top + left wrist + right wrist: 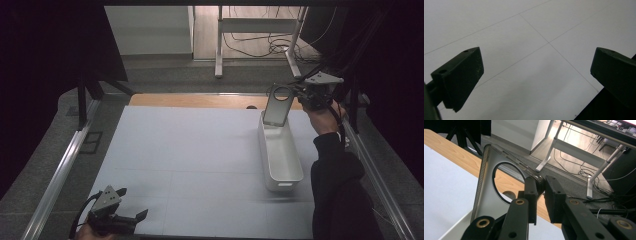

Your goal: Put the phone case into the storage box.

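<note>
Carrying step: right gripper [299, 95] clamped on the top corner of a phone case [278, 106], held upright over the far end of the bin [280, 172]. Next, by judgement: lower in, then release. Left gripper [134, 219] open, idle at near table [190, 150] edge.

The phone case [278, 106] is translucent smoky grey with a ribbed strip down one side. The bin [280, 155] is plain white. The table [190, 150] is pale grey-white crossed by thin seam lines, with a light wood strip [200, 100] along its far edge. Both grippers' fingers [461, 75] are matt black.
</note>
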### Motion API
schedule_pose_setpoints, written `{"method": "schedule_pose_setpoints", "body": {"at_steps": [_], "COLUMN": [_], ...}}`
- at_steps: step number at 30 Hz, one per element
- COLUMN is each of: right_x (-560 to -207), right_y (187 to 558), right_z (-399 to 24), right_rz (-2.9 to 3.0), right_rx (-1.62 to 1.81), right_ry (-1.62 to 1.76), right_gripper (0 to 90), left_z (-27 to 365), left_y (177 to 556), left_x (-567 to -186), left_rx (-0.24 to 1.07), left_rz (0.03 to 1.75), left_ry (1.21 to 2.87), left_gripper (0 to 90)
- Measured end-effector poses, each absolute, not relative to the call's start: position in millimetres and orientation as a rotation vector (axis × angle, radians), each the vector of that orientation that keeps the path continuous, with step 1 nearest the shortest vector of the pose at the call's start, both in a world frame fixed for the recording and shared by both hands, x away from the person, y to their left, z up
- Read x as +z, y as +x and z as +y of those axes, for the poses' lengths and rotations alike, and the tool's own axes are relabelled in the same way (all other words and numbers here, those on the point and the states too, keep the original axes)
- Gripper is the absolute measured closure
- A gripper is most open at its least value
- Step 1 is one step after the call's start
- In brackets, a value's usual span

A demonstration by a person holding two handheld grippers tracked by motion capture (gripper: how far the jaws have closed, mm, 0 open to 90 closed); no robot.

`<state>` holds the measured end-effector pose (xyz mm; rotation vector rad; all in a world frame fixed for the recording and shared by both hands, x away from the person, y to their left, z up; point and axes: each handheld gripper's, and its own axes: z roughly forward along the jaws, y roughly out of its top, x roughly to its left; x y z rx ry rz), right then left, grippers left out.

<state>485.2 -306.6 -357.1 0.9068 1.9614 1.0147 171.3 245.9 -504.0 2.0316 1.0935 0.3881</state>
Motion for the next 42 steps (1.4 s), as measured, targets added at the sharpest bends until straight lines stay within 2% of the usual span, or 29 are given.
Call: {"method": "schedule_pose_setpoints", "body": {"at_steps": [18,42], "right_x": [-386.4,-407.1], "right_y": [488.5,495.2], "right_z": [-304.2,-298.6], "right_rz": [1.98,1.99], "right_rx": [0.99,0.965], "right_ry": [0.833,0.782], "right_gripper": [80.1,80.1], "left_z": [245.8,245.2], "left_y": [171.8,171.2], "left_x": [-504.1,-504.0], "left_rx": [0.388,0.391], "left_rz": [1.103,1.093], "left_ry": [2.032,2.041], "left_gripper": [0.0,0.0]}}
